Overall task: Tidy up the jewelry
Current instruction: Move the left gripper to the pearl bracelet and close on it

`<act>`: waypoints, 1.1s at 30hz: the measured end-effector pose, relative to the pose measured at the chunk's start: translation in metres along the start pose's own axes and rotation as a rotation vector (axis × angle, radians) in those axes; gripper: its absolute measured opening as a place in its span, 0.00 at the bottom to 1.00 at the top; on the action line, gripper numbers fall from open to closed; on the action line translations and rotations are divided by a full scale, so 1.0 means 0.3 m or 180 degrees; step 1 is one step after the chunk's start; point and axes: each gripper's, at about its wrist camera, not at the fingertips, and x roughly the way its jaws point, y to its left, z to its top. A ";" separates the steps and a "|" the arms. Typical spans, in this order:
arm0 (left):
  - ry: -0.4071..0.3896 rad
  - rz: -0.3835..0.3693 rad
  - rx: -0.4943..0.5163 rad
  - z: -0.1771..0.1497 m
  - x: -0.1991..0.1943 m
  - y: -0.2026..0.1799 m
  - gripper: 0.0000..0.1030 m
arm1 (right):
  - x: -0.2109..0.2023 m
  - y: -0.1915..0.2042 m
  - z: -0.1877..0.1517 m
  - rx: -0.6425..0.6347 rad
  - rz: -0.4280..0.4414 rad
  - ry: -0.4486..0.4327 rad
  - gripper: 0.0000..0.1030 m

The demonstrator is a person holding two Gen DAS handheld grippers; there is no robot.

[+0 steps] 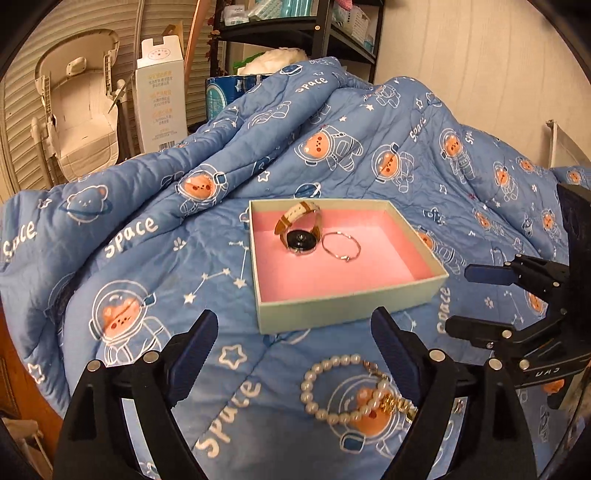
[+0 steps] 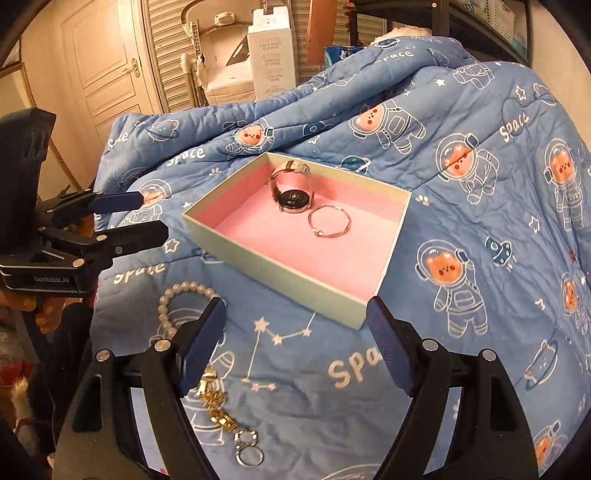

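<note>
A pale green box (image 1: 351, 306) (image 2: 280, 273) with a pink lining sits on the blue space-print quilt (image 1: 147, 258). Inside it are a watch (image 1: 301, 238) (image 2: 293, 199) with a beige strap and a thin silver bangle (image 1: 345, 259) (image 2: 320, 233). A pearl bracelet (image 1: 308, 384) (image 2: 162, 306) and a gold chain (image 1: 397, 400) (image 2: 218, 410) with a key ring (image 2: 249, 458) lie on the quilt in front of the box. My left gripper (image 1: 293, 325) (image 2: 153, 216) is open and empty above the pearls. My right gripper (image 2: 295, 310) (image 1: 460, 301) is open and empty near the box's front corner.
The quilt bunches into high folds (image 1: 332, 110) behind the box. Beyond it stand a tall white carton (image 1: 160, 96), a folded baby seat (image 1: 81, 110) and a dark shelf unit (image 1: 295, 22). A panelled door (image 2: 103, 62) is at the left in the right wrist view.
</note>
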 end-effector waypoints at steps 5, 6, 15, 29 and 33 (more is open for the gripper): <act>0.0083 0.0019 -0.0041 -0.121 -0.033 0.004 0.82 | -0.053 0.043 -0.125 0.0055 -0.0078 -0.0066 0.76; 0.0091 0.0014 -0.0072 -0.143 -0.039 0.004 0.82 | -0.062 0.048 -0.147 0.0098 -0.0065 -0.0075 0.76; 0.0169 -0.0029 -0.0203 -0.268 -0.057 -0.025 0.82 | -0.103 0.099 -0.352 0.0389 -0.0018 0.0065 0.76; 0.0238 0.0052 -0.0214 -0.319 -0.039 -0.045 0.80 | -0.067 0.127 -0.443 0.0193 0.0046 0.0235 0.61; 0.0242 0.0066 -0.0217 -0.320 -0.033 -0.047 0.80 | -0.059 0.127 -0.441 0.0160 0.0069 0.0222 0.59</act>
